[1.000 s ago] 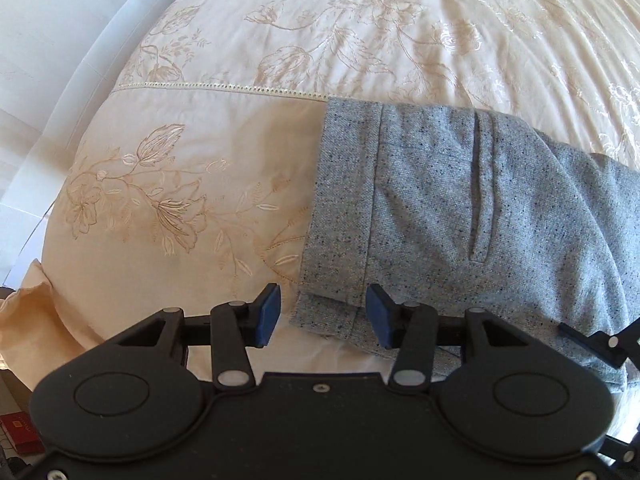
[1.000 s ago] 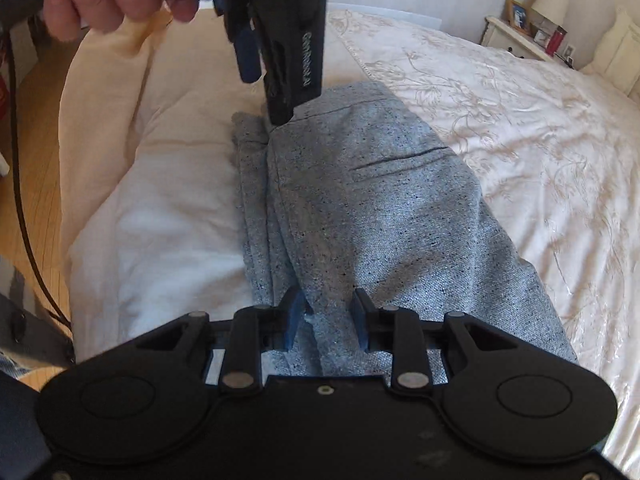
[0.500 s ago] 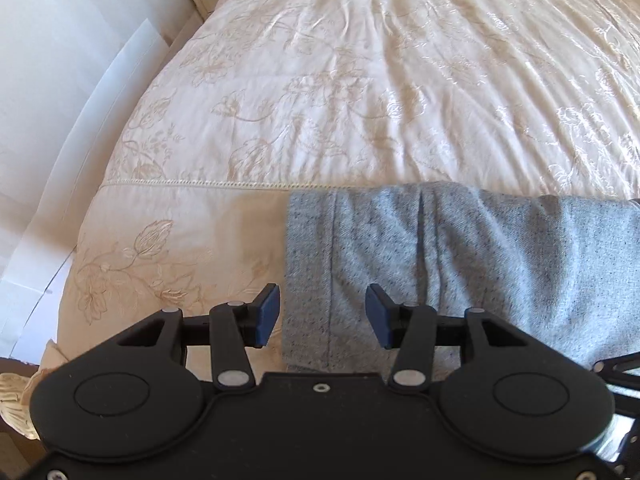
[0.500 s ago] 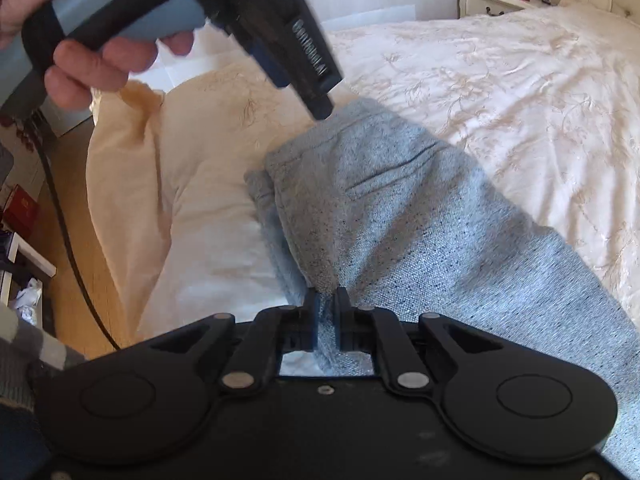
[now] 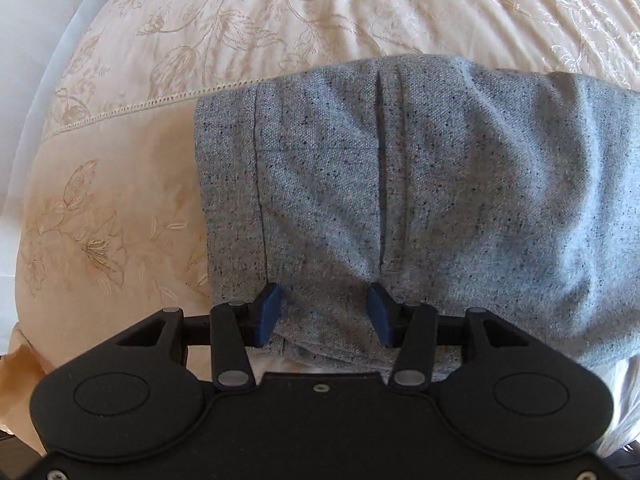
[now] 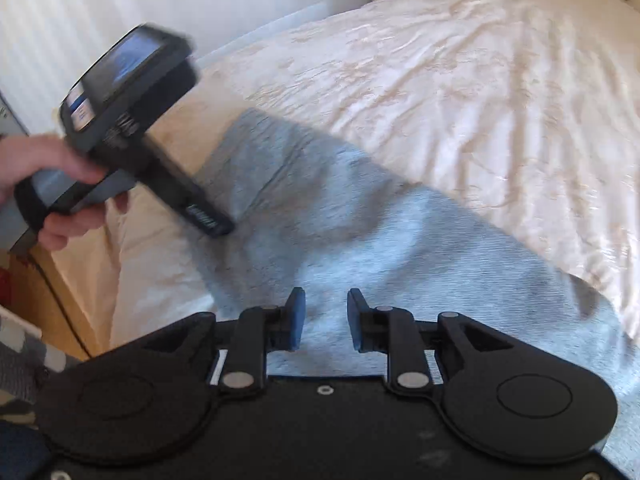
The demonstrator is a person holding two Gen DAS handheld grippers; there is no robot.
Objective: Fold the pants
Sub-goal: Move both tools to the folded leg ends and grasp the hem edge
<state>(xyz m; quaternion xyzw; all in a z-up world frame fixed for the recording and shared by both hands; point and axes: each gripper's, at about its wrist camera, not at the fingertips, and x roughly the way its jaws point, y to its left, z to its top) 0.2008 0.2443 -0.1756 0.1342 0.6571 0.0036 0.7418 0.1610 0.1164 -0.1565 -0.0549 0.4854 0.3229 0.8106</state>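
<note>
— The left gripper (image 5: 322,314) has its blue pads spread wide, sitting right at the near edge of the grey tweed pants (image 5: 400,184), just by the waistband (image 5: 228,184). Cloth lies between the pads, but nothing is pinched.

— And the other one?

— The right gripper (image 6: 323,320) is parted too, a bit narrower, hovering over the same pants (image 6: 400,248) further along from the waistband. It holds nothing either. The pants lie flat along the near edge of the bedspread (image 6: 460,80), waistband end towards the person's left hand (image 6: 44,188).

— So what would you tell them to do?

— If the next thing is a grab for the fold, I'd say bite both layers at once, near the waistband seam, and close squarely so the under layer doesn't slip out. Both grippers should take hold at matching spots along the near edge from the waistband, otherwise the fold will go skewed.

— Can you see the whole garment?

— No. The legs run out of both views, so I can't say how many times it has been folded. The gripper body hides the edge nearest the waistband corner. The right view is smeared with motion, so the cloth there is only perhaps lying smooth.
</note>
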